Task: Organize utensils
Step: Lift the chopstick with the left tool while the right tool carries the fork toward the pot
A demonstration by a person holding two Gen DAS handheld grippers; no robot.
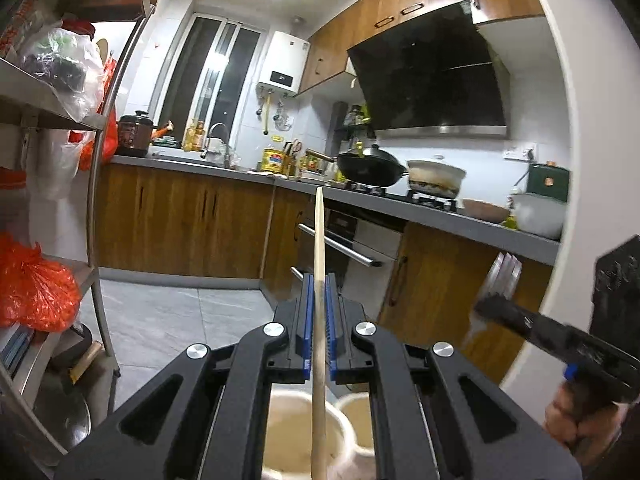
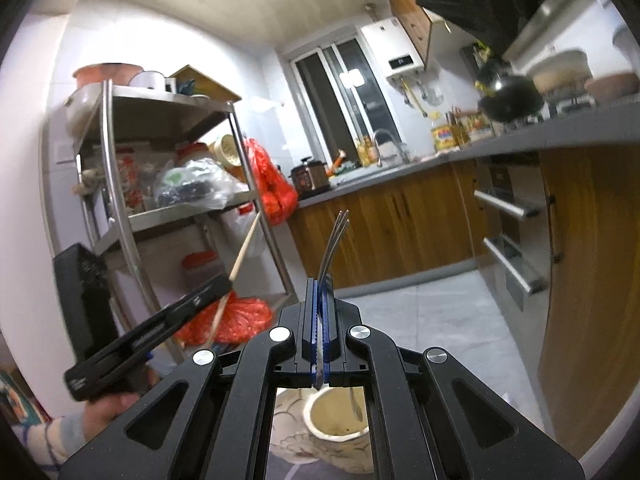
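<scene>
The left tool (image 1: pixel 319 320) is clamped on a wooden chopstick (image 1: pixel 319 264), which stands upright between its blue pads, its lower end above a cream cup (image 1: pixel 340 436). The right tool (image 2: pixel 320 320) is clamped on a metal fork (image 2: pixel 332 248), tines up, over a second cream cup (image 2: pixel 340 424) that already holds a spoon (image 2: pixel 355 406). In the right view the left tool shows at the lower left with the chopstick slanting across a steel rack (image 2: pixel 120 184). Red plastic bags (image 2: pixel 274 188) hang from and sit in that rack. Across a grey tiled floor (image 1: pixel 168 320) runs a grey worktop (image 1: pixel 440 216) over wooden cabinets, bearing a black wok (image 1: pixel 372 166), a white pot (image 1: pixel 436 180) and an oil bottle (image 1: pixel 272 160). A black hood (image 1: pixel 432 76) hangs above, beside a white water heater (image 1: pixel 284 62).
</scene>
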